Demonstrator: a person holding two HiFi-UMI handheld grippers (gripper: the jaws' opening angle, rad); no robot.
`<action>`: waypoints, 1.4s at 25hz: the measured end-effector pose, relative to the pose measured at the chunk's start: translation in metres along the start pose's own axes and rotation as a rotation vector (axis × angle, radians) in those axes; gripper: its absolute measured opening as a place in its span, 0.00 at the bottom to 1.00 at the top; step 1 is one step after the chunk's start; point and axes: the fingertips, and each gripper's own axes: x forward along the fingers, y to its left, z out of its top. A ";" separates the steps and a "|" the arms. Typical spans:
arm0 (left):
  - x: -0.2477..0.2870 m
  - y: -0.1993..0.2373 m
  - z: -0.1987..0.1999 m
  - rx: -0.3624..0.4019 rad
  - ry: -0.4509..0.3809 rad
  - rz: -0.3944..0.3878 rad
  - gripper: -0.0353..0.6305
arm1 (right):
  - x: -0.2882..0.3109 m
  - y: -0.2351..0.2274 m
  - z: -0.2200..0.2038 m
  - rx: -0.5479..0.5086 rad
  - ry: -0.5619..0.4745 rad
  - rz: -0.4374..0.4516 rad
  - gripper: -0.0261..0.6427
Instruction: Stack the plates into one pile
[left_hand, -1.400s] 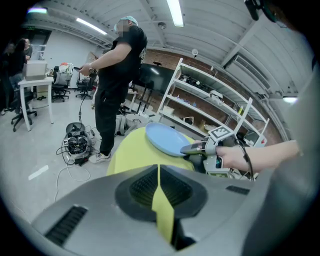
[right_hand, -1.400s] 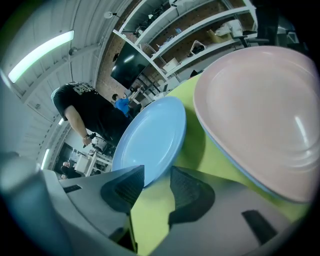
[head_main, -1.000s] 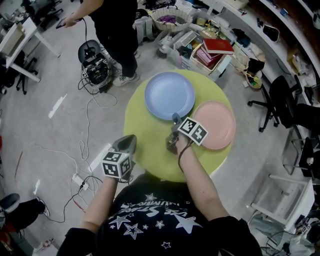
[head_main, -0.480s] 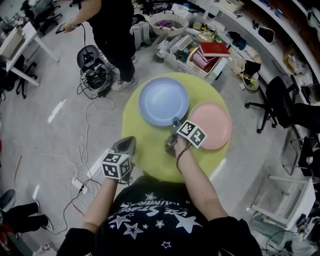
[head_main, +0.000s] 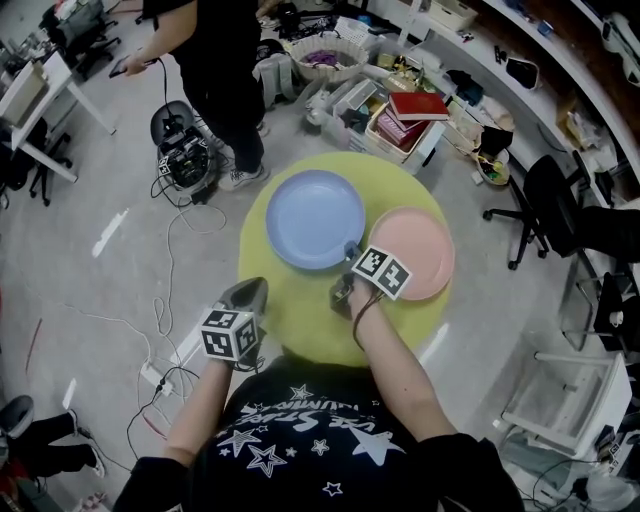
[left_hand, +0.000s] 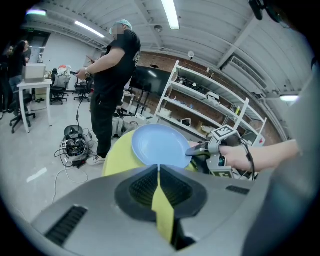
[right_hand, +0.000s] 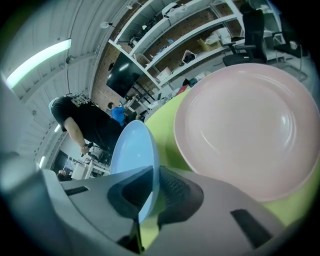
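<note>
1. A person stands on the floor beyond the table's far left side, well apart from it; a black device and loose cables lie near their feet.
2. Crates with a red book on top stand just past the far edge; a basket is further back; a black chair stands to the right.
3. Nothing lies between the 2 plates; only the right gripper reaches in from the near side, over the table's bare middle.
4. The blue plate is on the far left part of the round yellow-green table; it is plain and round with a shallow raised rim.
5. The pink plate lies flat on the right part, just beside the blue plate; it is much the same shape.
6. The right gripper's jaws have just been closing and now clamp the blue plate's near right rim; the rim runs between the 2 pads.
7. The left gripper hangs off the table's near left edge, clear of both plates; its jaws are pressed together with nothing between them.
</note>
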 end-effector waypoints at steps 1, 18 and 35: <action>0.000 -0.001 0.000 -0.002 -0.003 0.000 0.09 | -0.001 -0.001 0.000 -0.008 0.004 -0.002 0.11; 0.010 -0.042 0.008 0.012 -0.030 -0.017 0.09 | -0.062 -0.021 0.055 -0.042 -0.061 0.086 0.10; 0.048 -0.134 0.009 0.044 -0.039 -0.044 0.09 | -0.131 -0.139 0.120 0.052 -0.085 0.053 0.10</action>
